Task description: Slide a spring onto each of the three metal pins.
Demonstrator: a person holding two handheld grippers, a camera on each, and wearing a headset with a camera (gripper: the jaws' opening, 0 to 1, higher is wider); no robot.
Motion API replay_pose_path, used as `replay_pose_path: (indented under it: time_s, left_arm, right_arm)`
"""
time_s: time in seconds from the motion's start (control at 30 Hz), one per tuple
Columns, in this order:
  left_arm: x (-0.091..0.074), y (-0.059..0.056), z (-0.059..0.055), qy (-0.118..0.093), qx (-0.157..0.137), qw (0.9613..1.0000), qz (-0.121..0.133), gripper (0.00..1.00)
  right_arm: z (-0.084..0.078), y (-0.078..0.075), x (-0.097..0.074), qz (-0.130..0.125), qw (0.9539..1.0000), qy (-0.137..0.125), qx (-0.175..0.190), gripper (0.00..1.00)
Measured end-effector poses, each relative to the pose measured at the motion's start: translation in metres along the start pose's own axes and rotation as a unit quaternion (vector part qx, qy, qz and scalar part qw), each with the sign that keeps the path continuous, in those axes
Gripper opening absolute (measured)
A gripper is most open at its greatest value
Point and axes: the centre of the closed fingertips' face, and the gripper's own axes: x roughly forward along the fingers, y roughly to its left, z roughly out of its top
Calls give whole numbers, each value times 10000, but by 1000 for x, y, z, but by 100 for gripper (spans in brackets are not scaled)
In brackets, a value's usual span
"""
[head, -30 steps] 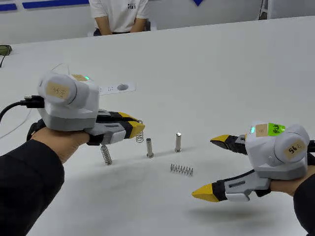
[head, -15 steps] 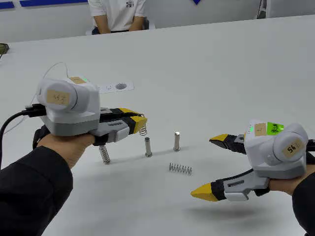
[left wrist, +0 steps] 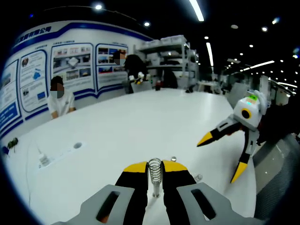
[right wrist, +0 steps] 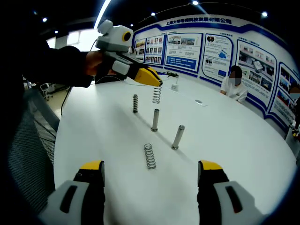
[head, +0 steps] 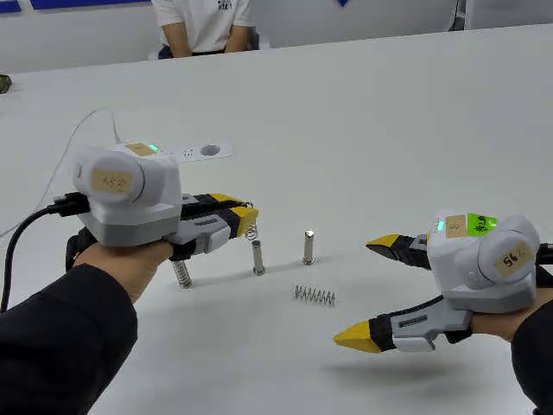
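Observation:
Three metal pins stand upright on the white table. The left pin (head: 181,274) (right wrist: 135,103) wears a spring. The middle pin (head: 257,258) (right wrist: 155,120) and the right pin (head: 308,247) (right wrist: 177,137) are bare. My left gripper (head: 244,220) (left wrist: 154,166) is shut on a small spring (head: 251,230) (left wrist: 154,171) (right wrist: 156,94), which hangs upright just above and slightly left of the middle pin. Another spring (head: 314,296) (right wrist: 149,155) lies flat in front of the pins. My right gripper (head: 367,291) (right wrist: 151,166) is open, hovering to the right of that loose spring.
A person in a white shirt (head: 203,22) sits at the far edge of the table. A white power strip (head: 194,152) with a cable lies behind the left gripper. A black cable (head: 26,229) runs from the left gripper.
The left gripper has carried its spring a little up and right, closer over the middle pin. The right gripper has stayed put.

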Motion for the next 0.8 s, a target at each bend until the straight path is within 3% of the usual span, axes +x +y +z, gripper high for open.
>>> replay_pose_path:
  time_s: [0.8]
  left_arm:
    - [10, -1, -11, 150, -43, 9999, 1, 10]
  right_arm:
    - [-2, -1, 1, 11, 10000, 12, 24, 83]
